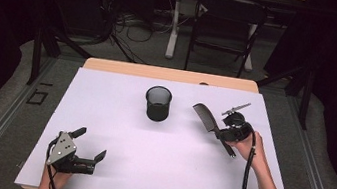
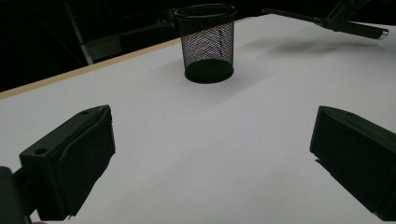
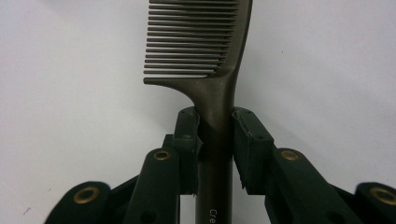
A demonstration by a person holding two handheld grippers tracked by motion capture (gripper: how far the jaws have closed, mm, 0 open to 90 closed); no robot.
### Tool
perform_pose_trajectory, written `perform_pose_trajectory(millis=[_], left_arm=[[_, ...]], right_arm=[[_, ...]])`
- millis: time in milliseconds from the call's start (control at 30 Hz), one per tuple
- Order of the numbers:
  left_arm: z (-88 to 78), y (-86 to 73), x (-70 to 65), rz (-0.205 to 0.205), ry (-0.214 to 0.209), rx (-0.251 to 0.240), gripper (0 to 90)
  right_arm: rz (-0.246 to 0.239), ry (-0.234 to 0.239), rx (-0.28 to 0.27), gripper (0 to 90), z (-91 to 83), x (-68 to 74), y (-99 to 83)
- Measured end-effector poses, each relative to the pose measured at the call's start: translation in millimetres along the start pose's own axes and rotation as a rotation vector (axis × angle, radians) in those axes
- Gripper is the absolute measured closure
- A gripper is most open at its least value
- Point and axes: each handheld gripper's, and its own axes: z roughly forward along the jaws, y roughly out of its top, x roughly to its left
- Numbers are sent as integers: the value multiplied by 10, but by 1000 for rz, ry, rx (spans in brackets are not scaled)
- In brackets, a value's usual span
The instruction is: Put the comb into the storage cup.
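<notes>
The right gripper (image 3: pixel 216 140) is clamped on the handle of a dark comb (image 3: pixel 205 51), held off the counter (image 1: pixel 110 166) to the right of the mesh cup (image 1: pixel 158 103). It looks light, stiff, probably slick, so the handle near the teeth suits. The left gripper (image 1: pixel 92 147), nearer the person than the cup, gapes wide, holding nothing.

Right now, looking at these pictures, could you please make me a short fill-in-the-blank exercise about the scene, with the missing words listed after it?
1. The right tool is shut on the handle of a dark plastic ____.
2. The left tool rests on the white table with its jaws ____.
3. The black wire-mesh cup stands upright and holds ____.
4. In the high view, the comb is to the ____ of the cup.

Missing words: comb; open; nothing; right
</notes>
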Motion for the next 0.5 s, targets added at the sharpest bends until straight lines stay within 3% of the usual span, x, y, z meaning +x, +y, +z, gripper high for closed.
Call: perform_pose_trajectory(millis=[300,500], left_arm=[[-2,0,1,1,0,2,1],[-4,1,-1,1,0,0,1]], right_arm=[[16,45,-62,725,-35,-23,-32],[6,41,-88,725,-61,-4,-29]])
